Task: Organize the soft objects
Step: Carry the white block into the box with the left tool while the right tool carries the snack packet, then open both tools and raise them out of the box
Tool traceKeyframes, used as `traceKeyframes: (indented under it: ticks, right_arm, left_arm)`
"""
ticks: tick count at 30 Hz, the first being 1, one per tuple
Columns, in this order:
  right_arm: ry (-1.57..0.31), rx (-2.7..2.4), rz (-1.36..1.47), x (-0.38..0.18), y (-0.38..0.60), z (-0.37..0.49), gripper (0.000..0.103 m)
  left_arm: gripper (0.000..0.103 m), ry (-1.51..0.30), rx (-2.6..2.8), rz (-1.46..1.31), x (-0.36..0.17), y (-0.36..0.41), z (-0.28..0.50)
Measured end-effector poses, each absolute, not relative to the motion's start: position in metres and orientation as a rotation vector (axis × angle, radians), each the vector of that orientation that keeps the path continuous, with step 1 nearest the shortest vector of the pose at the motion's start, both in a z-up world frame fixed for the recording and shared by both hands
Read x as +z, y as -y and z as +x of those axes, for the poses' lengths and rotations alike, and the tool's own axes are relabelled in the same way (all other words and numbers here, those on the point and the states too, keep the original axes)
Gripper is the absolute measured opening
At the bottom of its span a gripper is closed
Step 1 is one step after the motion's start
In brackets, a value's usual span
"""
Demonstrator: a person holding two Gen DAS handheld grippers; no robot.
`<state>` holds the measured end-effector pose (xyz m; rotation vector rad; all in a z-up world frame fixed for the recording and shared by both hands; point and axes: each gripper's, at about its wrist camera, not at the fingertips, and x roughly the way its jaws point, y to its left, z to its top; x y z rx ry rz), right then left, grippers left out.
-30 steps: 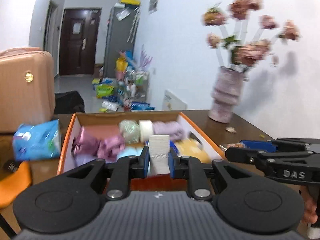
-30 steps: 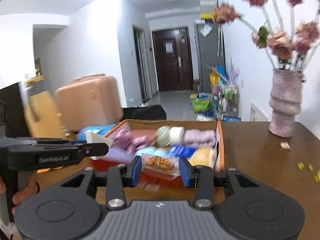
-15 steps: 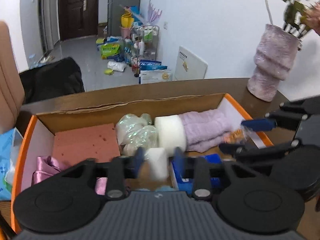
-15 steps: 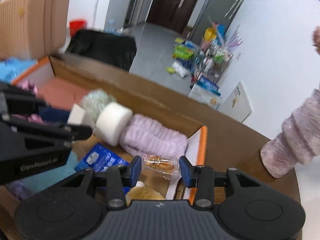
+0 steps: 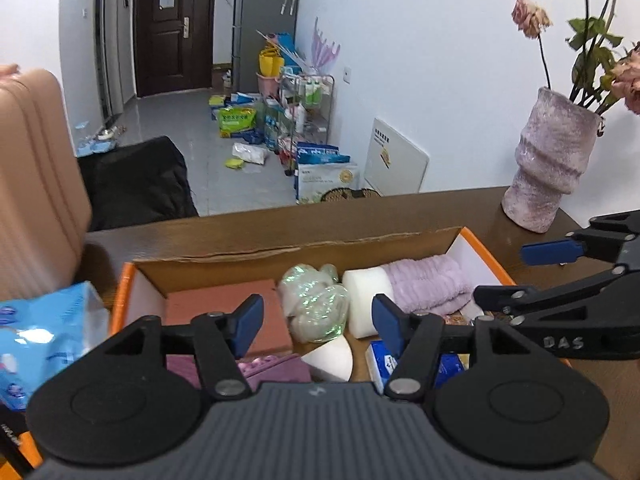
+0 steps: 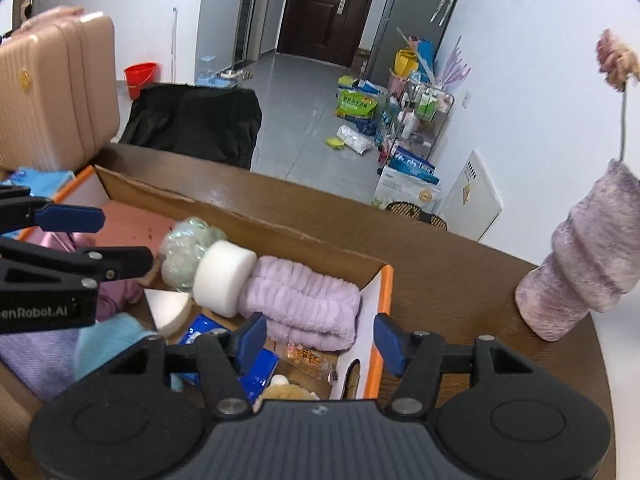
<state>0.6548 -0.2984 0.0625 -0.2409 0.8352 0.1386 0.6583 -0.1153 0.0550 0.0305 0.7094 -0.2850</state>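
An orange-rimmed cardboard box on the brown table holds several soft items. Among them are a lilac towel roll, a white foam cylinder and a shiny mesh ball. My left gripper hangs over the box with its jaws opening and nothing between them. A white sponge wedge lies loose below it. My right gripper is also opening over the box's right end. A snack packet lies free on the box floor beneath it.
A lilac vase with dried flowers stands on the table right of the box. A pink suitcase and a blue tissue pack sit to the left. The table's far edge runs just behind the box.
Both grippers moved forward over the box and opened. The left let go of the white sponge wedge, the right let go of the snack packet, and both items now lie in the box.
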Motion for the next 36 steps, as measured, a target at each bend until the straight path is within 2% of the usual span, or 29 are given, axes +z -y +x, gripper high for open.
traceKeyframes:
  ticks: [4,5,6,8,11,15,17,29,36]
  right_arm:
    - [-0.763,0.140,-0.180,0.089,0.304,0.623,0.059]
    - [-0.726,0.146,-0.150,0.095,0.307,0.611,0.063]
    - [-0.681,0.150,-0.115,0.101,0.310,0.596,0.072]
    - [-0.596,0.145,-0.068,0.108,0.313,0.566,0.080]
    - [-0.479,0.155,-0.017,0.110,0.316,0.514,0.082]
    - [-0.260,0.131,0.038,0.101,0.312,0.441,0.095]
    - [-0.215,0.126,0.029,0.098,0.308,0.414,0.095]
    - [-0.191,0.120,0.051,0.094,0.293,0.322,0.095]
    - [-0.187,0.113,0.083,0.069,0.292,0.230,0.095]
  left_arm:
    - [0.065,-0.650,-0.245,0.025,0.076,0.103,0.626]
    - [0.072,-0.619,-0.235,0.016,0.081,0.098,0.612]
    - [0.076,-0.590,-0.227,0.004,0.085,0.093,0.600]
    - [0.085,-0.514,-0.205,-0.025,0.090,0.081,0.566]
    - [0.094,-0.396,-0.167,-0.052,0.093,0.066,0.516]
    - [0.096,-0.268,-0.101,-0.022,0.092,0.055,0.453]
    - [0.097,-0.250,-0.105,-0.004,0.093,0.052,0.427]
    - [0.098,-0.233,-0.097,-0.034,0.090,0.043,0.328]
    - [0.099,-0.242,-0.090,-0.025,0.070,0.033,0.242]
